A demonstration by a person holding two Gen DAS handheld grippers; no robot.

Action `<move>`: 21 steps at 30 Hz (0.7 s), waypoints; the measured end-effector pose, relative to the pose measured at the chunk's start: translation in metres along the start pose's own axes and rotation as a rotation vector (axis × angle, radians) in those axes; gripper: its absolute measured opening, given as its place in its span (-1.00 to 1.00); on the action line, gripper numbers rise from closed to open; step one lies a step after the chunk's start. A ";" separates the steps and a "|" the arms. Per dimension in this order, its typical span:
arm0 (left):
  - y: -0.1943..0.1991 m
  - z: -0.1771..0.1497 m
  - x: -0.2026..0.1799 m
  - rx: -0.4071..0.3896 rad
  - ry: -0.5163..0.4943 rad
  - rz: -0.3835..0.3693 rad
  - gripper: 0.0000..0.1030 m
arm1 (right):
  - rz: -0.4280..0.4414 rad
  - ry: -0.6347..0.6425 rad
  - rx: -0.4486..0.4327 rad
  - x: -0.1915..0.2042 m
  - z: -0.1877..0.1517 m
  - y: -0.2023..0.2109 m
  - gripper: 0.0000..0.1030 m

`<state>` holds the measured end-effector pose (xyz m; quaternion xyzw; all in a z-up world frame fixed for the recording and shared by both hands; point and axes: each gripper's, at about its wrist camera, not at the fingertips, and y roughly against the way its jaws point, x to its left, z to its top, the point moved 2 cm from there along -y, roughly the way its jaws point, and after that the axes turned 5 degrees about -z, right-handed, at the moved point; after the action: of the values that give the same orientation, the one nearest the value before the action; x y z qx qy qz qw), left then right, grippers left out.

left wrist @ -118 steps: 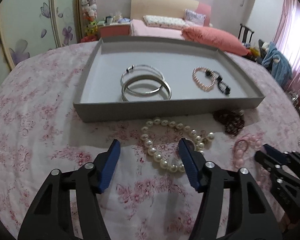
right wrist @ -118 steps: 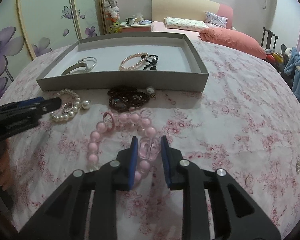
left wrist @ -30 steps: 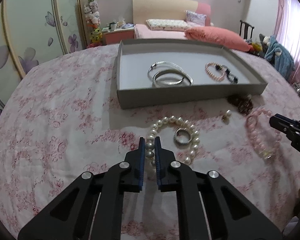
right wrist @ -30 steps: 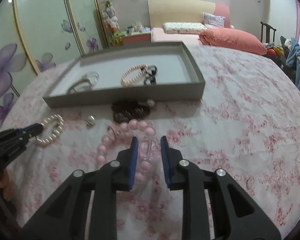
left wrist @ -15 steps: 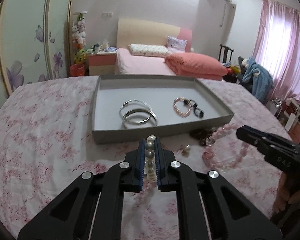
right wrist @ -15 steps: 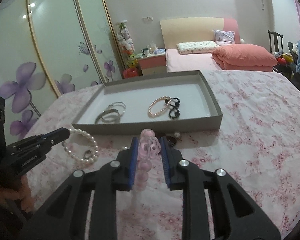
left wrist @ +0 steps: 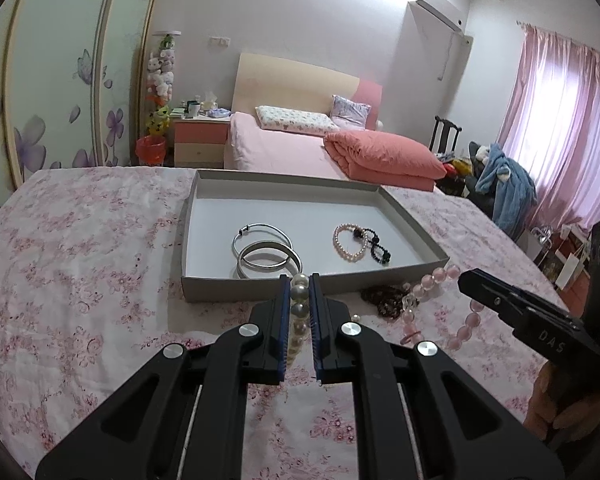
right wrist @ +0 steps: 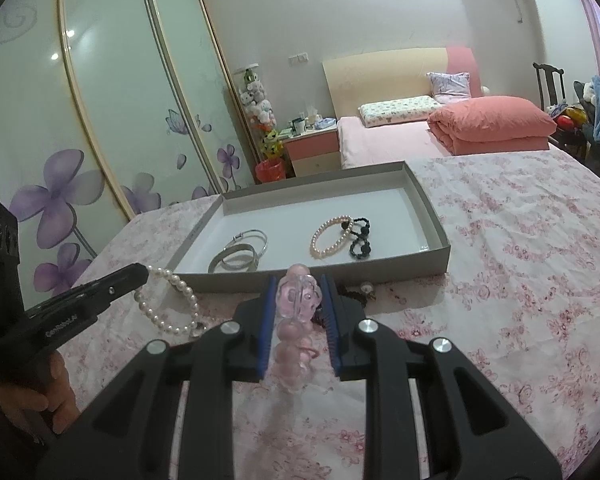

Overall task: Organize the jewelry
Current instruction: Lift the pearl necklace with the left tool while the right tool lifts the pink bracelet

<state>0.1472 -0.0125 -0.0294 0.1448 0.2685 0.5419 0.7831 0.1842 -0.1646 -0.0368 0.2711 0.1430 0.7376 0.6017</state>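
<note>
Nearest in the left wrist view: left gripper (left wrist: pixel 299 316), blue-padded fingers (left wrist: pixel 283 320) nearly together, clamped on a white pearl bracelet (left wrist: pixel 299 307) lifted off the floral cloth of the desk (left wrist: pixel 80 280). Same bracelet seen from the right wrist view as a loop (right wrist: pixel 168 300) hanging from the tip of the left gripper (right wrist: pixel 138 272), a small ring-like piece at its low end, just above the cloth.

Nearest in the right wrist view: right gripper (right wrist: pixel 300 316), fingers (right wrist: pixel 265 320) narrowed onto a pink bead bracelet (right wrist: pixel 298 300), a clear faceted bead pinched between the pads, the rest of the strand drooping beneath. In the left wrist view, that pink strand (left wrist: pixel 440 276) dangling from the right gripper (left wrist: pixel 466 278), held above the desk near the tray's front right corner.

Just behind, on the cloth against the tray's front wall: dark bead bracelet (left wrist: pixel 386 296), and a small pearl-like piece (right wrist: pixel 366 289) beside it.

Farther: shallow grey tray (left wrist: pixel 204 284) lying flat on the desk. Inside, two silver bangles (left wrist: pixel 268 254) overlapping at left; at right a small pink pearl bracelet (left wrist: pixel 348 244) touching a black bead bracelet (left wrist: pixel 374 246).

Beyond the desk: bed (left wrist: pixel 284 152) with a folded coral quilt (left wrist: pixel 380 156), nightstand (left wrist: pixel 200 138), pink curtains (left wrist: pixel 560 132).
</note>
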 end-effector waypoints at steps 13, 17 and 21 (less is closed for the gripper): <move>0.033 0.004 -0.010 -0.121 -0.032 0.086 -0.80 | -0.039 0.026 -0.100 0.010 0.011 0.023 -0.56; 0.039 0.006 -0.015 -0.160 -0.050 0.119 -0.80 | -0.058 0.041 -0.134 0.014 0.016 0.029 -0.56; 0.041 0.011 -0.015 -0.177 -0.054 0.134 -0.80 | -0.073 0.055 -0.162 0.019 0.020 0.033 -0.56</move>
<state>0.1175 -0.0109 0.0046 0.1074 0.1881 0.6104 0.7619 0.1669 -0.1564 0.0014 0.1957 0.1091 0.7315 0.6439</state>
